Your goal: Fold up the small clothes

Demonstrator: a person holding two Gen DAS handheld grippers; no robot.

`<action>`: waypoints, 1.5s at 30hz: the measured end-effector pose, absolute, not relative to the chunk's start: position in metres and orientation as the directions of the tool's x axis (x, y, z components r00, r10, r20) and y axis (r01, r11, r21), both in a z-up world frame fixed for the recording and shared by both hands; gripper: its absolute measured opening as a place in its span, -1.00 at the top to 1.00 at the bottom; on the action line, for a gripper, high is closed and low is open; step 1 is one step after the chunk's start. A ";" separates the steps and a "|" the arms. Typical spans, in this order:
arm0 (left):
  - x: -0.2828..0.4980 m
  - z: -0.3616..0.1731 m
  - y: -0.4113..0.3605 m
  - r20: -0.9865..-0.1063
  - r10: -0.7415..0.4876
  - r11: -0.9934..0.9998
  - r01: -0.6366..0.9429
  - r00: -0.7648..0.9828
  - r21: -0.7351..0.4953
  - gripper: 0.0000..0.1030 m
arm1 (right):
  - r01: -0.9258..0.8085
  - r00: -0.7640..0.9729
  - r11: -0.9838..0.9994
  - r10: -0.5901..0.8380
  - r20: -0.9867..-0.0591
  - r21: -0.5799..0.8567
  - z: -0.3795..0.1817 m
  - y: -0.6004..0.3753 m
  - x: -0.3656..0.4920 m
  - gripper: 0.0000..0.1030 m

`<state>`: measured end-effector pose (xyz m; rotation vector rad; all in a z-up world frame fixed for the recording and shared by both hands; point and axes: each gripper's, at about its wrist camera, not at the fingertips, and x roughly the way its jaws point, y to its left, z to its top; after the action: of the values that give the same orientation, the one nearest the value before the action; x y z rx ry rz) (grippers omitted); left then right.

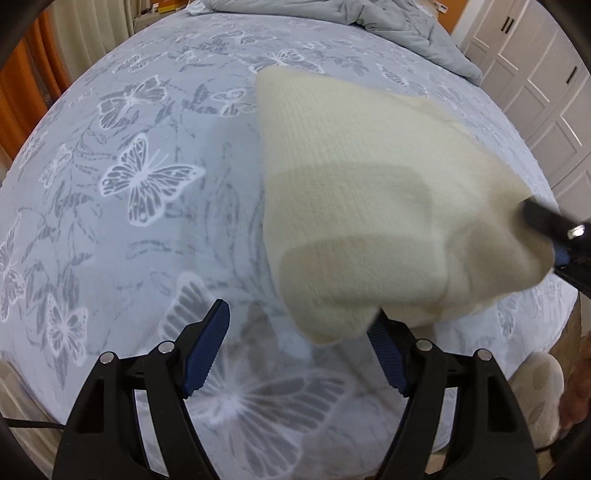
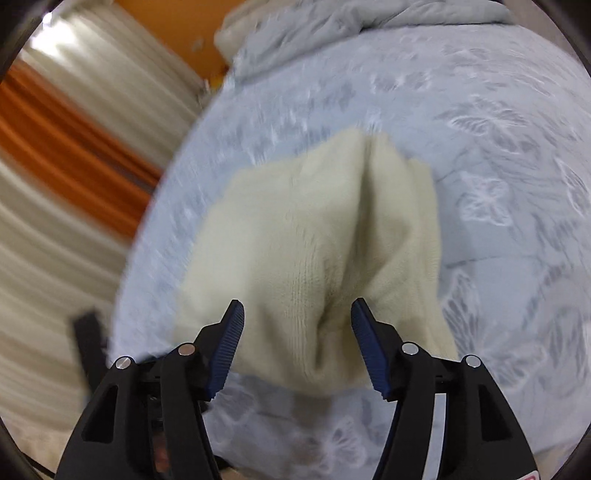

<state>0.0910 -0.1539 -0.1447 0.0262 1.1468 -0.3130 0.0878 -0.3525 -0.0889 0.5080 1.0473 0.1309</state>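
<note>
Nearest in the left wrist view, the left claw (image 1: 301, 354) was spread wide w/ nothing between its pads. One lower corner of the cream knit garment (image 1: 351, 177) hung just over its right-hand finger, prob. not gripped. The right claw (image 2: 297, 347) was also spread: in its own view the near hem of the garment sagged into the gap between the two blue pads (image 2: 231, 343), bunched into a ridge running away from the camera. Motion blur was heavy there, so whether the cloth touched either pad couldn't be told for sure, but it didn't look pinched. The garment sat on the right half of the bed sheet (image 1: 147, 177), butterfly print. Its near end was lifted off the sheet and the far end seemed to lie down on it. A darker block showing through the knit suggested a layer already doubled under, so approx. one fold was in. The job looked mid-way at best: edges uneven, ridge not smoothed, no flat packet yet. Left to do: lay it flat, square the edges, prob. one more fold. Further back, a grey duvet (image 1: 388, 18) was heaped at the bed's far end, and white wardrobe doors (image 1: 535, 74) stood beyond to the right.
</note>
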 end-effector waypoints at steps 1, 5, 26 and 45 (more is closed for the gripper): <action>0.094 -0.148 -0.153 -0.901 -0.237 0.956 0.253 0.363 -0.149 -0.29 | 0.129 0.480 0.885 0.338 -0.810 0.447 -0.098 -0.347 0.094 0.11; 0.101 -0.144 -0.159 -0.895 -0.314 0.933 0.278 0.316 -0.229 0.49 | 0.073 0.592 0.876 0.346 -0.728 0.476 -0.065 -0.347 0.087 0.76; 0.070 -0.128 -0.140 -0.892 -0.312 0.934 0.278 0.326 -0.225 0.31 | 0.317 0.595 0.775 0.286 -0.751 0.546 -0.100 -0.417 0.007 -0.01; 0.054 -0.082 -0.144 -0.853 -0.308 0.936 0.296 0.422 -0.192 0.09 | 0.190 0.485 0.893 0.276 -0.830 0.408 -0.122 -0.402 0.092 0.55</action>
<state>0.0545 -0.1443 -0.0817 -0.0125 1.0709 -0.3781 0.0920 -0.4016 -0.1220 0.4879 1.0755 0.0546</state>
